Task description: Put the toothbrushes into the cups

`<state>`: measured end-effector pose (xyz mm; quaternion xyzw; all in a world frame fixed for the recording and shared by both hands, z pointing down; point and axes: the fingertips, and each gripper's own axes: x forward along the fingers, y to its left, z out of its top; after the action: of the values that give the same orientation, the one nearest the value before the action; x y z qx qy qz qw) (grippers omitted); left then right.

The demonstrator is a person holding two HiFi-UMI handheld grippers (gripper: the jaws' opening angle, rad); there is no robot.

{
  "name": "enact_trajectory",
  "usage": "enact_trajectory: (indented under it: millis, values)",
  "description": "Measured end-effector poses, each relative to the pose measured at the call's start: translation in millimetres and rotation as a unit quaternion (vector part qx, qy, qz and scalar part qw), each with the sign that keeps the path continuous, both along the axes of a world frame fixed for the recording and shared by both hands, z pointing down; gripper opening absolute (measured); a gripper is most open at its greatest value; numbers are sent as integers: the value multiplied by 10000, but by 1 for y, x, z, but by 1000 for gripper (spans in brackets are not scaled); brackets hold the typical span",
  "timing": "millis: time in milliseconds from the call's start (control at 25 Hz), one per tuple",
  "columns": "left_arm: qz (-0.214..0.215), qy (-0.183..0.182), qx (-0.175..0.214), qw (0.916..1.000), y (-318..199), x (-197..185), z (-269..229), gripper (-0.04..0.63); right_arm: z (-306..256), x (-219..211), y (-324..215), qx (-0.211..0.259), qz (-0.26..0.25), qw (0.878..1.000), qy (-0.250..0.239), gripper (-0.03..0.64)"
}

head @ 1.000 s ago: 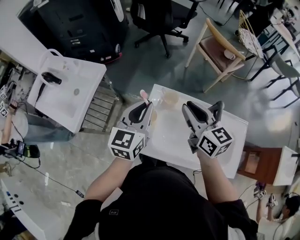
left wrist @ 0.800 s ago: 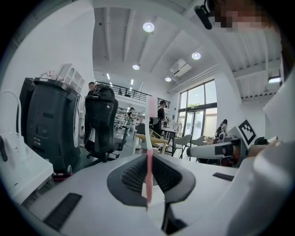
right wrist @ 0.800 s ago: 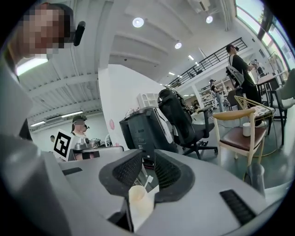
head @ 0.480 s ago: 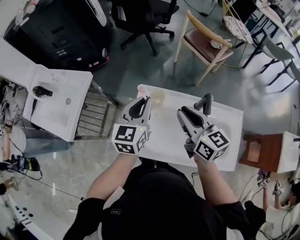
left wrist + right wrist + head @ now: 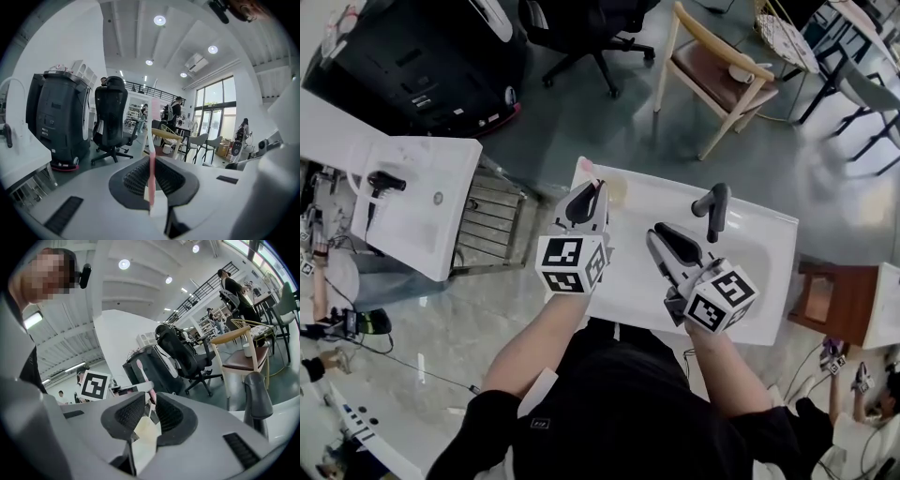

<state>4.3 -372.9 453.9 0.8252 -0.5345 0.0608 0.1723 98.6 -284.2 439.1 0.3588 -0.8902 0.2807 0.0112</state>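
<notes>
**Operator:** In the head view, where's my toothbrush?

**Spotter:** Your left gripper (image 5: 589, 190) has it. The pink toothbrush (image 5: 586, 168) pokes out past the tips, and its head is just left of the cup (image 5: 617, 190). That cup stands at the far left corner of the white table (image 5: 750, 281). Your right gripper (image 5: 660, 232) hovers to the cup's right and nearer to you, apart from it. The black faucet (image 5: 716, 201) stands further right of the cup.

**Operator:** And the left gripper view?

**Spotter:** Your jaws are nearly together, pinched on the toothbrush handle. It stands upright between the pads, pink low down and white higher up. A black office chair (image 5: 110, 117) sits on the floor beyond.

**Operator:** The right gripper view?

**Spotter:** Your jaws stand partway apart and the pads press on nothing. A cream surface (image 5: 146, 430) shows through the gap, but I can't tell for sure that it's the cup. The toothbrush rises just above it. The left gripper's marker cube (image 5: 95, 385) is off to its left.
</notes>
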Motion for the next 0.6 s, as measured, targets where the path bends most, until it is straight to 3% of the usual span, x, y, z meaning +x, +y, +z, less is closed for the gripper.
enact_trajectory:
  millis: [360, 600]
  values:
    - [-34, 84, -328, 9994, -10, 10, 22, 38, 11, 5, -20, -25, -188, 9998, -49, 89]
    - [335, 92, -331, 9988, 4, 25, 22, 38, 3, -9, -36, 81, -432, 9990, -36, 91]
